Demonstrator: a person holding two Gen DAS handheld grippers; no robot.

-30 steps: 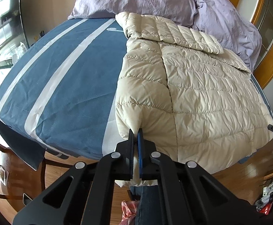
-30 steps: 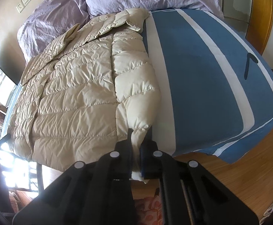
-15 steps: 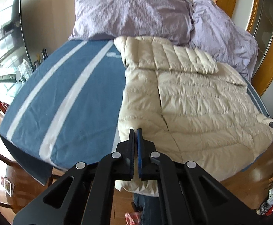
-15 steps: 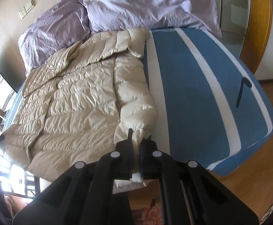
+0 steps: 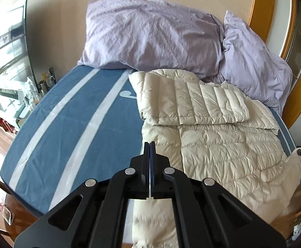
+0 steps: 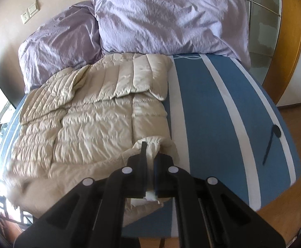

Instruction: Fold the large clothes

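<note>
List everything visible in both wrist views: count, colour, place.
jacket: one, cream quilted, spread on the bed, near hem lifted
bed cover: one, blue with white stripes, under the jacket
pillows: two, lilac, at the head of the bed
wall switch: one plate, pale, on the wall behind the pillows
floor: wooden, around the bed
left tongs: black, shut, at the jacket's near corner, which hangs below them
right tongs: black, shut on the jacket's other near corner

Both grippers raised, cream down jacket point(image 5: 222, 144) hem lifted off bed edge, drawn toward pillows
</note>
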